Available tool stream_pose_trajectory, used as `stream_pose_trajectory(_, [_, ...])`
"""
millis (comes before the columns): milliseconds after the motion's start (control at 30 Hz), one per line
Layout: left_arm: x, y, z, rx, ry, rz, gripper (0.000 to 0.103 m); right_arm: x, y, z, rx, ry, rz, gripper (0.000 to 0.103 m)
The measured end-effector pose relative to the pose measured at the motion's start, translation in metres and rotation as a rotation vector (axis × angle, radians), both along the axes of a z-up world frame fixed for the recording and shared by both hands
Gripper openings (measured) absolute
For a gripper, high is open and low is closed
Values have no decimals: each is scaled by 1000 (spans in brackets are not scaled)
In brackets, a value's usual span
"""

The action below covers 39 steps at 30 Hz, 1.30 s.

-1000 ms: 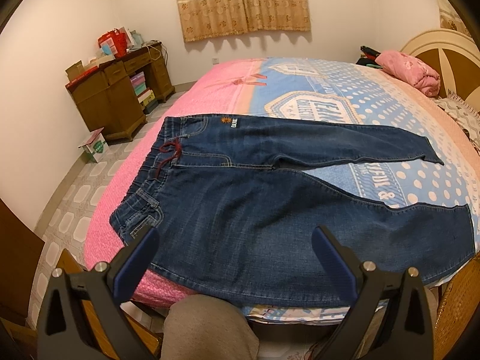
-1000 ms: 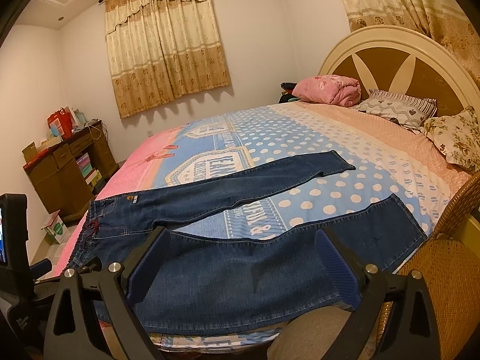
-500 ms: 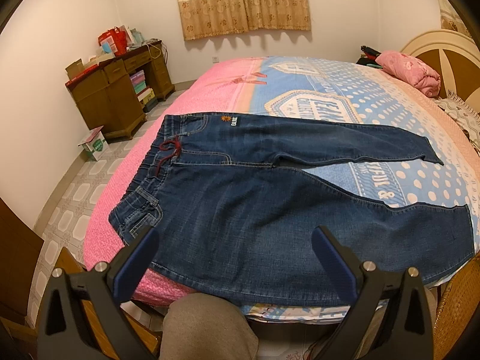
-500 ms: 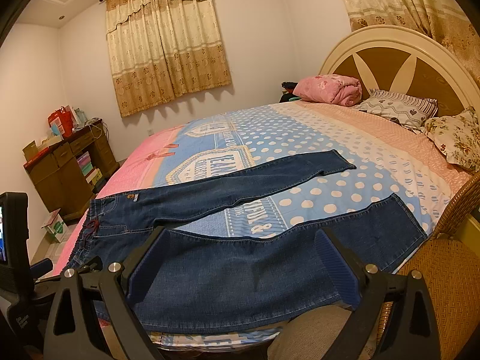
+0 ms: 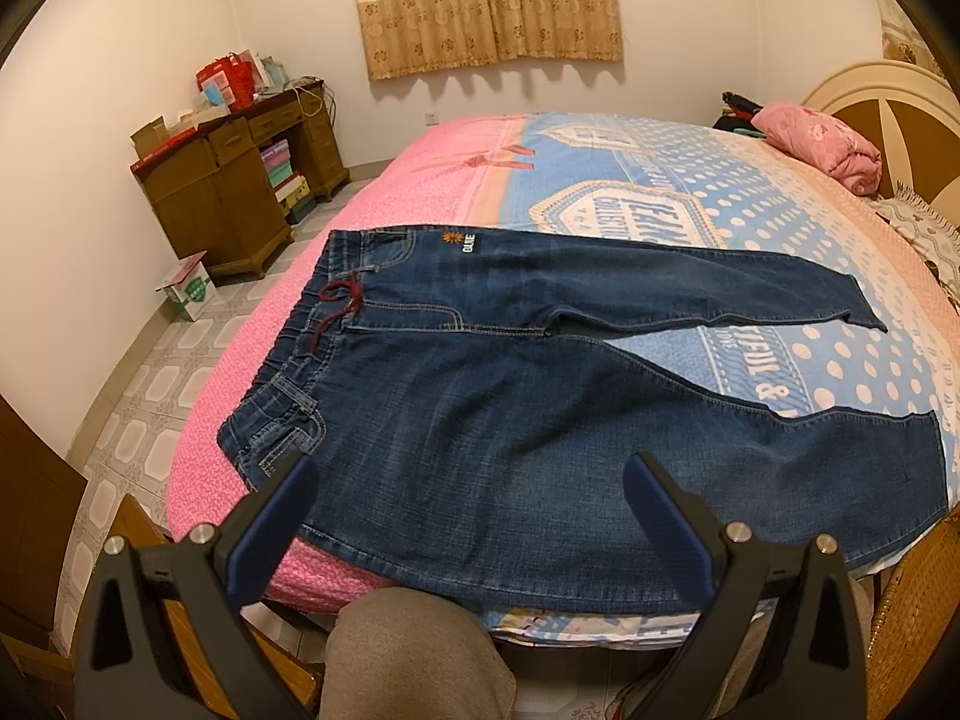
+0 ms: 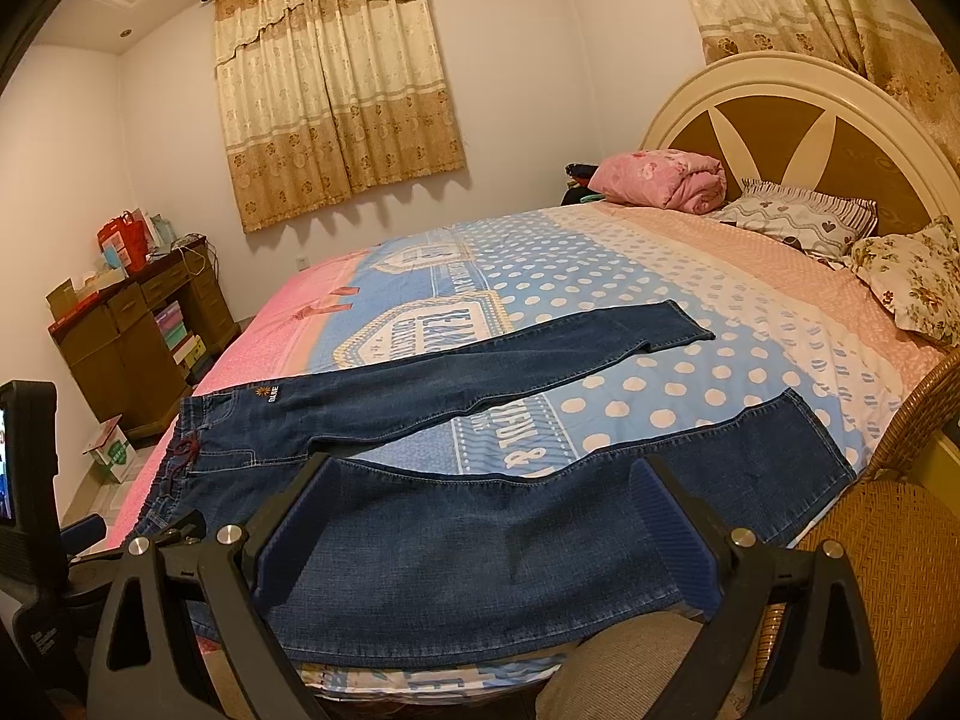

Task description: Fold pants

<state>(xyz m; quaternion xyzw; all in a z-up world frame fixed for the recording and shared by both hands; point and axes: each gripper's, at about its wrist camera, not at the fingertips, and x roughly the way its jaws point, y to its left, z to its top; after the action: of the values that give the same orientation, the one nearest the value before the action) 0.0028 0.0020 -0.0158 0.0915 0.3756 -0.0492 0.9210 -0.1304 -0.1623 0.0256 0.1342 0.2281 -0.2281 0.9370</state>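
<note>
Dark blue jeans lie spread flat on the bed, waistband with a red drawstring to the left, both legs splayed to the right. They also show in the right wrist view. My left gripper is open and empty, hovering over the near edge of the jeans by the waist and thigh. My right gripper is open and empty, over the near leg. The left gripper's body shows at the left edge of the right wrist view.
The bed has a pink and blue dotted cover. A pink rolled quilt and pillows lie by the headboard. A wooden desk stands at the left wall. A wicker chair is at the near right. My knee is below.
Both grippers have barely shifted; the views drift slightly. The jeans lie as before and both grippers stay open.
</note>
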Motion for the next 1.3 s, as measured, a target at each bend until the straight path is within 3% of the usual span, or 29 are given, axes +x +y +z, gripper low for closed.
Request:
stream_pose_trajectory(667, [6,7,-1,-17,5,18,103,11,5,4,-21,7,19,98])
stream_pose_trajectory(933, [18,41,-9,-34,13,106,103,12,-1,-3,3,23,7,98])
stream_pose_trajectory(1300, [23,60,-36,-46,37,105,103,-3,-56,-36,76,98,-74,98])
